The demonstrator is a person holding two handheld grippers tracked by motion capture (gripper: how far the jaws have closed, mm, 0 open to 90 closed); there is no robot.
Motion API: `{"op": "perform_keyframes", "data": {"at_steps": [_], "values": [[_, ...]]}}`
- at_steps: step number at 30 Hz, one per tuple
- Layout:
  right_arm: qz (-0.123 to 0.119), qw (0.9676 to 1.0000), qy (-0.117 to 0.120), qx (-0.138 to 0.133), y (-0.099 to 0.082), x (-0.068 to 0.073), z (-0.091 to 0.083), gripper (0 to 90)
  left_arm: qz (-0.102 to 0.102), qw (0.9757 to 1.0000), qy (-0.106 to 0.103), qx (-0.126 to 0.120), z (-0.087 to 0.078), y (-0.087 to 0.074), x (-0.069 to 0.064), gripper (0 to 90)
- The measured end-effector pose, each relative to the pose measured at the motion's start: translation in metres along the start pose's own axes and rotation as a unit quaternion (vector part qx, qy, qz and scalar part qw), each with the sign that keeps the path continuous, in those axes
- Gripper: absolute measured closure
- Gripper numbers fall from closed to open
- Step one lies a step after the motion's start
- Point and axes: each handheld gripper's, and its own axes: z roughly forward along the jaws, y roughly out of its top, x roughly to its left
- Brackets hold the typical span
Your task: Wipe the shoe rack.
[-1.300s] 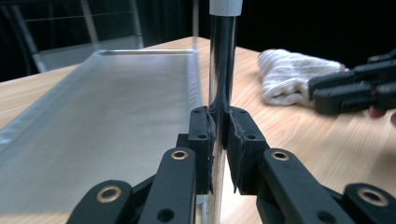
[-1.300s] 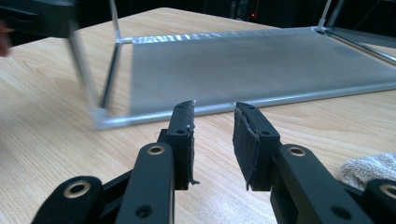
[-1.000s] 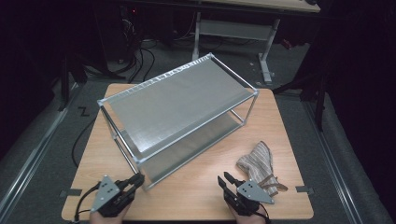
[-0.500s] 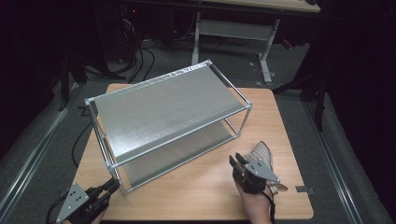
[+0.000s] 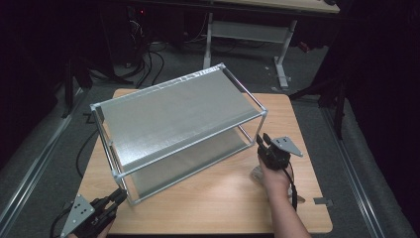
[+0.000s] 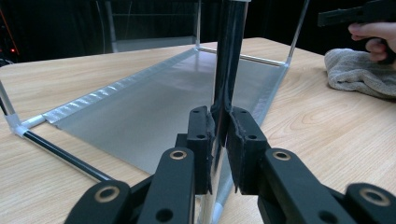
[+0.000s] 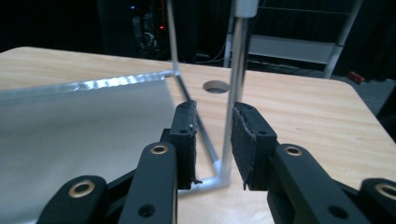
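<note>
Shelf rack [image 5: 178, 124] stands on the table [image 5: 228, 198], left tongs [image 5: 116, 197] clamped on its seven o'clock corner post. Right tongs [image 5: 262, 141], jaws apart, straddle the four o'clock post unclamped.

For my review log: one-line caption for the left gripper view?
Left hand-held gripper clamps a shelf rack's corner post; grey cloth lies beyond.

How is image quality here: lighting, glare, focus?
High view: table lit, surroundings dark, soft glare on the rack top. Left gripper view: left gripper sharp, cloth softer, shelf reflective. Right gripper view: right gripper sharp, background dim and blurred.
</note>
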Motion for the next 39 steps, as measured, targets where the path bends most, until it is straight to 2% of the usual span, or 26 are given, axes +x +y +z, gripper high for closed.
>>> {"op": "perform_keyframes", "data": {"at_steps": [4,9,10,13,17,18,21,26,29,33,39], "values": [[0.013,0.9998,-0.008,0.016,0.006,-0.007,0.019,67.2,0.000,1.0000,0.001,0.000,0.000,0.000,0.000,79.1],[0.025,0.9994,-0.013,0.019,0.009,-0.012,0.032,67.2,0.001,1.0000,0.000,0.001,0.000,0.000,0.000,79.1],[0.022,0.9996,-0.008,0.018,0.009,-0.012,0.033,67.5,0.001,1.0000,0.000,0.002,0.000,0.000,0.000,79.1],[0.014,0.9998,-0.010,0.014,0.014,-0.009,0.036,70.2,0.003,1.0000,0.000,0.005,0.000,0.000,0.000,79.1],[0.019,0.9996,-0.016,0.010,0.019,-0.007,0.039,75.2,0.005,1.0000,0.004,0.005,0.000,0.000,-0.001,79.2],[0.017,0.9996,-0.020,0.009,0.019,-0.007,0.040,79.3,0.005,1.0000,0.005,0.004,-0.001,0.000,0.000,79.3],[0.004,0.9997,-0.022,0.010,0.019,-0.007,0.041,81.4,0.004,1.0000,0.003,0.005,-0.001,0.000,0.000,79.2],[0.002,0.9994,-0.030,0.018,0.018,-0.009,0.032,81.5,0.008,0.9999,-0.001,0.013,0.003,0.004,-0.001,79.3],[0.007,0.9990,-0.039,0.021,0.014,-0.016,0.018,81.4,0.014,0.9997,-0.009,0.017,0.009,0.007,-0.002,79.5],[0.010,0.9982,-0.054,0.022,0.007,-0.034,-0.003,81.4,0.018,0.9991,-0.031,0.021,0.021,0.010,-0.010,79.4],[0.022,0.9963,-0.080,0.022,0.002,-0.061,-0.017,81.3,0.030,0.9973,-0.062,0.026,0.041,0.015,-0.029,79.5]]}}
